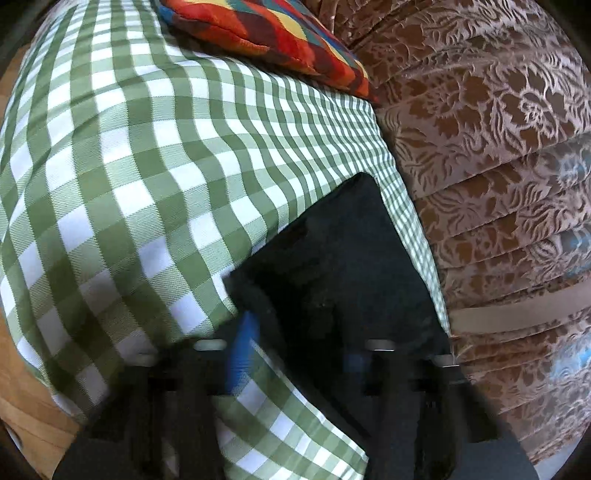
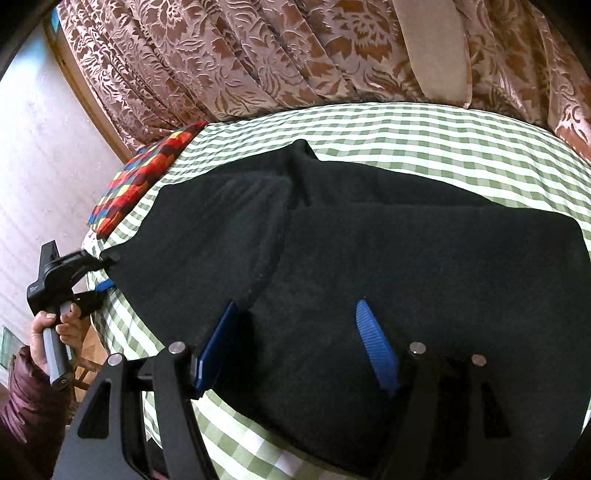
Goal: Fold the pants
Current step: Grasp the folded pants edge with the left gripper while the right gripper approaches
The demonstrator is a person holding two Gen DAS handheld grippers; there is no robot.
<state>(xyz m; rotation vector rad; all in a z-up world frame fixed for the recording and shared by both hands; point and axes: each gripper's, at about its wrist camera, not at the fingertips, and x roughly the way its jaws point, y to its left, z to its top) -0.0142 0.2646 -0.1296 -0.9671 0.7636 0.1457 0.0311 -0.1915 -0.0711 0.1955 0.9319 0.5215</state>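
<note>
Through the left wrist camera I see the black pants (image 1: pixel 332 273) lying on the green checked cloth (image 1: pixel 129 166), their near corner between my left gripper's (image 1: pixel 295 354) blurred blue pads; whether they pinch the fabric I cannot tell here. A bright patchwork cushion (image 1: pixel 266 33) sits far off, the brown floral curtain (image 1: pixel 480 129) to the right.

Through the right wrist camera the pants (image 2: pixel 369 251) spread across the cloth (image 2: pixel 406 129). My right gripper (image 2: pixel 299 332) stands released, fingers apart over the near edge. At far left, my left gripper (image 2: pixel 105 271) is clenched on the pants' corner, hand (image 2: pixel 55 328) on its handle.
</note>
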